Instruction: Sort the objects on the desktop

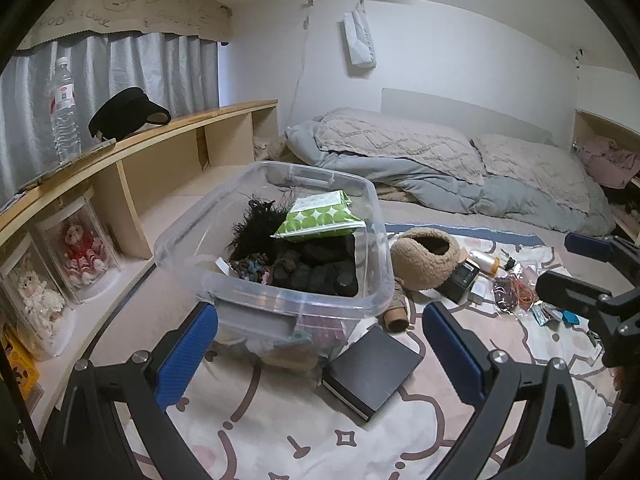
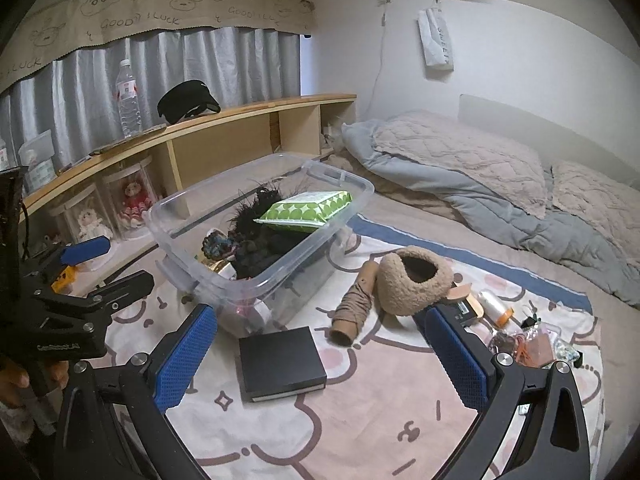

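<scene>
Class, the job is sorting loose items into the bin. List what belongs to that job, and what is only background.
Job: clear plastic bin, flat black box, fuzzy tan pouch, cardboard tube, open left gripper, open right gripper.

Background: water bottle, black visor, grey quilt.

Both views are taken from low over the bed, facing the far wall; the clear bin (image 1: 276, 280) is seen close from the left, further left from the right (image 2: 256, 264); the black box (image 1: 372, 372) (image 2: 280, 364) is shared.

One bin (image 2: 280, 276), two doll jars (image 2: 132, 200)
</scene>
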{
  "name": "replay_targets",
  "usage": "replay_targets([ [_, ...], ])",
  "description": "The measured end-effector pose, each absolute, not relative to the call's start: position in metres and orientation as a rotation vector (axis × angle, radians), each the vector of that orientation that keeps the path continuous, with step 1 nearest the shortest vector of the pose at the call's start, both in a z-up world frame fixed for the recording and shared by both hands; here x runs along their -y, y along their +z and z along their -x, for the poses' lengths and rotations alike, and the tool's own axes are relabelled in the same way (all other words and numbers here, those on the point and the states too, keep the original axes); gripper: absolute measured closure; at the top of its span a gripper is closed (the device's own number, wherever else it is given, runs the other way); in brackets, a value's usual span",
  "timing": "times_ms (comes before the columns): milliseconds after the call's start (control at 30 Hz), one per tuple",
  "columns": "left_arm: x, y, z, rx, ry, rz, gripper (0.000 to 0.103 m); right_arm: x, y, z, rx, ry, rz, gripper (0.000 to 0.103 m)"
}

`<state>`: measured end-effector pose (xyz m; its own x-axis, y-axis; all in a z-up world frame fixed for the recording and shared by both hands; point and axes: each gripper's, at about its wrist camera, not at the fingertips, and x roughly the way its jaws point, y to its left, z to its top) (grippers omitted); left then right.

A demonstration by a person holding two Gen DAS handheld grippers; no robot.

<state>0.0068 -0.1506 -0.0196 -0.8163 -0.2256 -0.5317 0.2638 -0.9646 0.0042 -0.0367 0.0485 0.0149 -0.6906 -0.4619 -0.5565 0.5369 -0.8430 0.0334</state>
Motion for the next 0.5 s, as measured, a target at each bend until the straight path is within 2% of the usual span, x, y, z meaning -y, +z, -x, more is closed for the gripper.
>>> replay_targets([
  [500, 0.143, -0.04, -0.003, -0.12, -2.777, -0.877, 0.0, -0.064, -0.004, 0.026, -0.224, -2.484, -0.807, 0.0],
])
